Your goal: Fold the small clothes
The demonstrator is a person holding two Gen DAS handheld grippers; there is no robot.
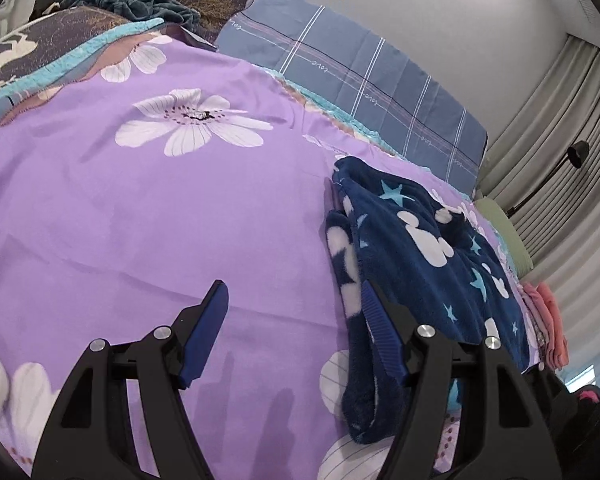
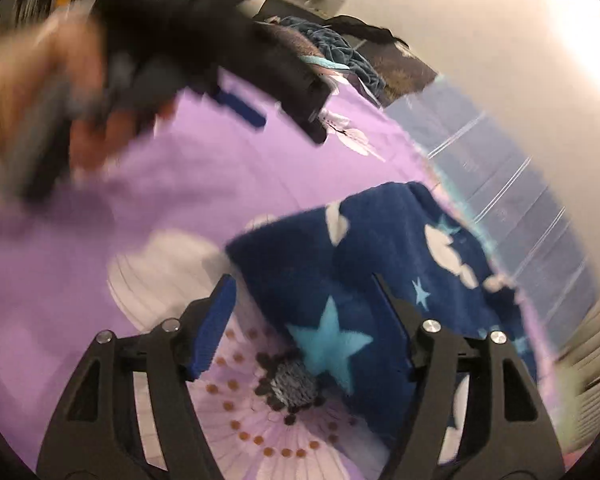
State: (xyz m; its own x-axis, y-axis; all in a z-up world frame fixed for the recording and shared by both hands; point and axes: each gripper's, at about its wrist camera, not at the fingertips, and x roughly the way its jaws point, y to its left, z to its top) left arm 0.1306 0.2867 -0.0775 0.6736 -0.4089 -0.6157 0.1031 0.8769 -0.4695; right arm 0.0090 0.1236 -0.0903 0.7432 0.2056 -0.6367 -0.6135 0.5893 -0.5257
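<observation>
Fleece garment (image 1: 428,264), navy with stars and white shapes, lies bunched in a loose fold on the purple flowered bedsheet (image 1: 140,208), near the striped pillow (image 1: 340,60). Left gripper (image 1: 296,320) hangs over bare sheet just beside the garment's edge, jaws apart, nothing between them. Right gripper (image 2: 304,312) hovers above the garment's near corner, jaws spread, pads not pressing cloth. Right view blurred. Judgement: neither tool grips; both seem placed to take fresh hold for another fold.

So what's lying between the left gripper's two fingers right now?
Only bare purple sheet lies inside the open left gripper; the navy garment sits past its right finger, in the left wrist view.
</observation>
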